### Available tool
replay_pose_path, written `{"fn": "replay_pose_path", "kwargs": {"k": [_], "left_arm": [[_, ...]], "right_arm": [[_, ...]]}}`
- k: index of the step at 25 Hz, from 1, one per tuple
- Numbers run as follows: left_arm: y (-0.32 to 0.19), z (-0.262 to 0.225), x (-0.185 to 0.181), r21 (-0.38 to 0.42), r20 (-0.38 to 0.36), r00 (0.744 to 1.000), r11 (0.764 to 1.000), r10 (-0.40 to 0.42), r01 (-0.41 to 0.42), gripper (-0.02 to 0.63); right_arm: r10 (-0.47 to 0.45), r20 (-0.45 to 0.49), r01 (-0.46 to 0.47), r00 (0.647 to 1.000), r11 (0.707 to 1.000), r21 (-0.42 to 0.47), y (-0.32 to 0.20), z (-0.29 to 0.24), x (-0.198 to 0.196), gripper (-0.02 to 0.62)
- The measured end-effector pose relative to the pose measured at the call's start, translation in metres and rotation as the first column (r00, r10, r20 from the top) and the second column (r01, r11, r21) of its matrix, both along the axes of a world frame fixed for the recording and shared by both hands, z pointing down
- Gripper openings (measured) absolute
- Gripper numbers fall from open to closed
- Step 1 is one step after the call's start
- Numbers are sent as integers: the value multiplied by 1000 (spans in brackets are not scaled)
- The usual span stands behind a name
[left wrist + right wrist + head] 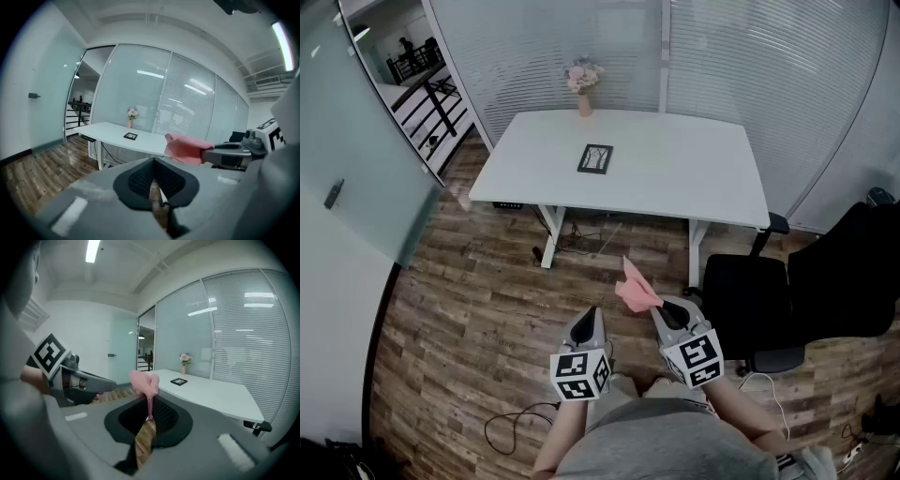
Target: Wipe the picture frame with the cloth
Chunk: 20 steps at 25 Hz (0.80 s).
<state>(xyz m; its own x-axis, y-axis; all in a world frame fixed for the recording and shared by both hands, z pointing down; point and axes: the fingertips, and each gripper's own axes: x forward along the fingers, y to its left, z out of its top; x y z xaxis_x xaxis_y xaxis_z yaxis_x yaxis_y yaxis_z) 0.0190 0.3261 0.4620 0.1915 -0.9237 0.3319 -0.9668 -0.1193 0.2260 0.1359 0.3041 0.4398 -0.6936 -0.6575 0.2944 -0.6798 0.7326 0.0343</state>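
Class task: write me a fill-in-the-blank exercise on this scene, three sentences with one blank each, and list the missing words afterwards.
1. The right hand-held gripper is shut on a cloth of ___ colour.
2. The picture frame lies flat on a table whose top is ___.
3. The left hand-held gripper, its jaws together, holds ___.

Missing words: pink; white; nothing.

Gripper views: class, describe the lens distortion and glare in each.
Left gripper view: fisheye curves the table and blinds, corners black, ceiling light glares top right. Right gripper view: same curving, light glares top left, cloth sharp.
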Motion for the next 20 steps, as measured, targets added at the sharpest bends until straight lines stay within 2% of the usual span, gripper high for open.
{"fn": "replay_pose_path", "kwargs": {"k": [8, 16, 20], "left_arm": [[6, 7, -3, -9, 21, 999, 999, 46, -46, 2], [-6, 12, -31, -8, 12, 997, 997, 76, -76, 2], [-15, 16, -44, -7, 4, 997, 997, 73, -73, 2]], "right_arm": [[42, -5, -42, 999, 999, -4, 7, 8, 0, 14], [56, 11, -56, 998, 998, 2, -3, 9, -34, 14], [51, 33, -50, 998, 998, -24, -11, 13, -48, 15]]}}
